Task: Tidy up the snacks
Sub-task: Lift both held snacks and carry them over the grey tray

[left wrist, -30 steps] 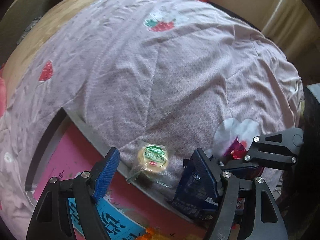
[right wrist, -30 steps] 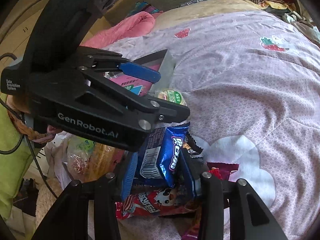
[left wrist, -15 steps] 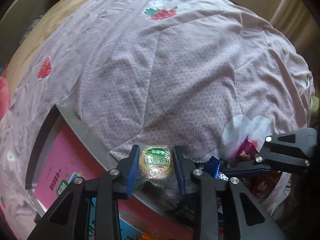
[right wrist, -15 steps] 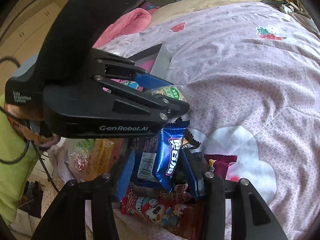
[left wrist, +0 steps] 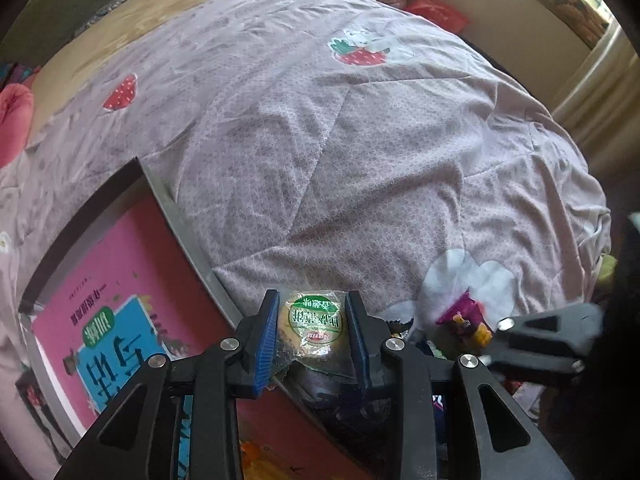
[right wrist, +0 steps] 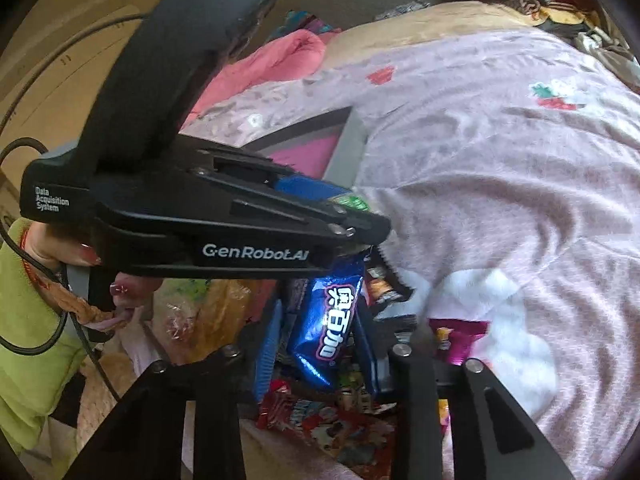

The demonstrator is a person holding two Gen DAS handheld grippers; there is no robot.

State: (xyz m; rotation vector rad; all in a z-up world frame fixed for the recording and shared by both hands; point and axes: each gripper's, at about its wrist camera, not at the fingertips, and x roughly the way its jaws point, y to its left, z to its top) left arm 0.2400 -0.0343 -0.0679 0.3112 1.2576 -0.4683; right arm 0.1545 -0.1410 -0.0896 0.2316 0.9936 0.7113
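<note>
2 black grippers marked "GenRobot.AI" (right wrist: 256,251) clamp green-labelled cake (left wrist: 314,322), blue packet (right wrist: 332,330).

My quilt (left wrist: 360,152) is pale lilac with a fine print, red strawberries and white clouds. My tools (left wrist: 312,332) are black with blue pads (left wrist: 267,336). The cake (left wrist: 316,322) is yellow under a green and white label; the wrapper (right wrist: 328,324) is shiny blue. The box (left wrist: 120,280) is pink inside, grey-rimmed.

My left gripper (left wrist: 313,330) clamps a round green-labelled snack (left wrist: 314,322) over the grey edge of a pink box (left wrist: 132,276) lying on the bed (left wrist: 340,152).
</note>
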